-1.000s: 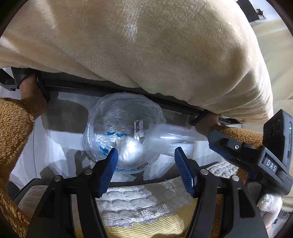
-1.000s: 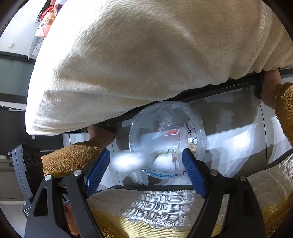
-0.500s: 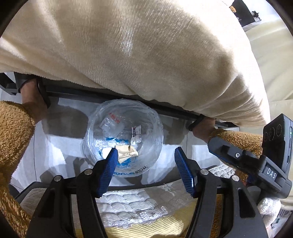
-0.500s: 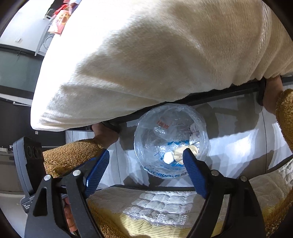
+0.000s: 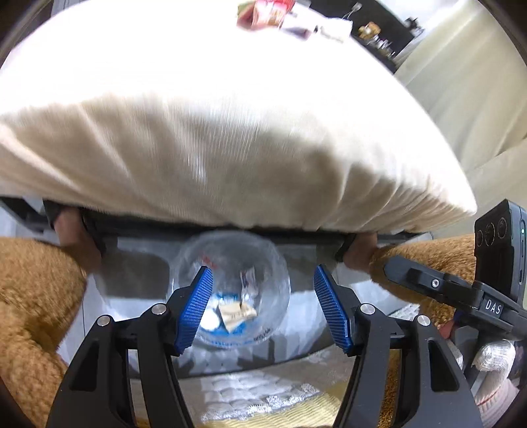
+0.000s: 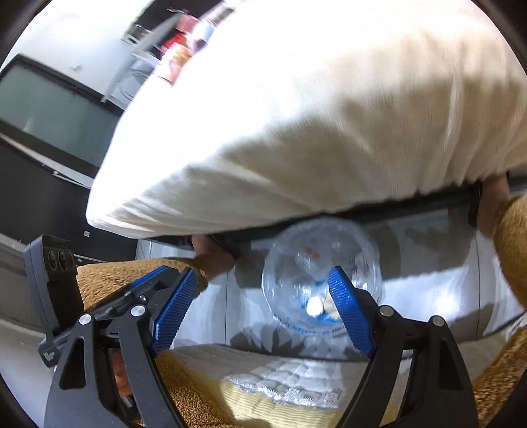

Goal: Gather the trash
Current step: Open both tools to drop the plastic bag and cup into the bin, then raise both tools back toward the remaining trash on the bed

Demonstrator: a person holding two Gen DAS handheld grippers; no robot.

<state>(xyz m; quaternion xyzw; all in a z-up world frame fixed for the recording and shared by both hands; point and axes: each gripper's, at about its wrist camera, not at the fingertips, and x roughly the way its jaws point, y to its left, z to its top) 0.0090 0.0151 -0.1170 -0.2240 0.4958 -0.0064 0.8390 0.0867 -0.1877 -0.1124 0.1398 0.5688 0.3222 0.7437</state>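
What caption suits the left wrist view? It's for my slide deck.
Open left gripper above a clear-lined trash bin holding wrappers, beneath a cream blanket.

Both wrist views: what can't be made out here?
- Trash bag: its far rim goes under the cream blanket in both views; small print on the scraps is unreadable.
- Items on the far shelf: motion-blurred in the right wrist view.
- Clutter beyond the blanket: blurred and cut off by the top edge in the left wrist view.
- Left gripper and right gripper: open, holding nothing.
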